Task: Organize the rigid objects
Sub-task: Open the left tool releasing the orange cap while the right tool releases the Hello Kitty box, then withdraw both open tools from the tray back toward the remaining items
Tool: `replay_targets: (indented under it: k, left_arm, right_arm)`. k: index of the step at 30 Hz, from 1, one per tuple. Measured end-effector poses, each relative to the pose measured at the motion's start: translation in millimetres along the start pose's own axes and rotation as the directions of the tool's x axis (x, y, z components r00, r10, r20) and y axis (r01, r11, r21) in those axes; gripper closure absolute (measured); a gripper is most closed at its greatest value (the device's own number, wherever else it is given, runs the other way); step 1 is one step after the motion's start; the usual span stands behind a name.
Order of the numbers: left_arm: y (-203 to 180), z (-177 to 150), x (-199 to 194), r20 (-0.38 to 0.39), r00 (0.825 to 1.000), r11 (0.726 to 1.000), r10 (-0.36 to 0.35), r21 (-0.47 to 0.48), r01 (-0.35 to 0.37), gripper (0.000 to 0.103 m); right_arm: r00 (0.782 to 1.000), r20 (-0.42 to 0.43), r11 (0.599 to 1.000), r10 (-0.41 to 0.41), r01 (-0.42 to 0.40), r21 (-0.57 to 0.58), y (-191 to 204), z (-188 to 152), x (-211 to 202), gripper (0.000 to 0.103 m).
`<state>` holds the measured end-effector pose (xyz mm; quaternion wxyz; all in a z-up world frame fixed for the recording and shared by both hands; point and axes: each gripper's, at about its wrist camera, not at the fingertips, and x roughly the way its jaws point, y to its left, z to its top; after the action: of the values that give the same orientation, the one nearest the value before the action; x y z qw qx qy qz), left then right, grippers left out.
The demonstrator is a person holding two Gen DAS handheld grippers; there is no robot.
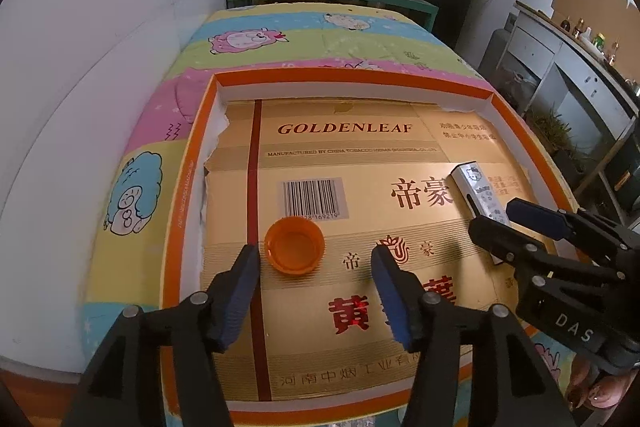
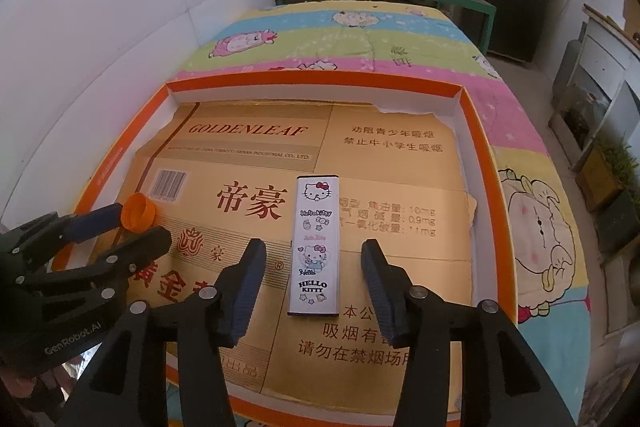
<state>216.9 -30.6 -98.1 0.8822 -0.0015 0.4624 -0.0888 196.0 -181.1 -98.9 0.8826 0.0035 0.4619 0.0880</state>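
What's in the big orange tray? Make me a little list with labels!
tray: orange rim, lined with gold cardboard
cap: orange, open side up, lying between the left hand-held gripper's fingers, untouched
box: white Hello Kitty one, lying flat between the right hand-held gripper's fingers, untouched
under the tray: cartoon blanket

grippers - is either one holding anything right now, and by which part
Nothing is held. The left gripper stands open around the orange cap, the right gripper open around the white box; both things lie on the cardboard.
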Motion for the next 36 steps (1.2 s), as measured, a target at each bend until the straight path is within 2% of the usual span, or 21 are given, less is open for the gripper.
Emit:
replay_targets:
  k: [5,9,16,36]
  left_arm:
    - [2,-2,-8,0.024,1.000,1.000,-0.005,-0.022,0.006,0.045]
    - [1,-3,-19,0.052,0.999,1.000,-0.008,-0.020,0.009,0.037]
    - [-1,-7,-42,0.104,0.994,1.000,-0.027,-0.010,0.028,0.035]
    - [12,-41,-104,0.166,0.986,0.998,-0.005,-0.056,0.015,0.035]
  right_arm:
    - [1.000,0.020,1.000,-0.009,0.009,0.010,-2,-1,-9,0.052]
    - [0.999,0.033,1.000,-0.011,0.011,0.004,0,-2,-16,0.052]
    - [0.999,0.051,1.000,-0.007,0.007,-0.001,5,-7,-29,0.052]
    - [0.991,0.133,1.000,0.001,-0.002,0.008,26,-40,-99,0.052]
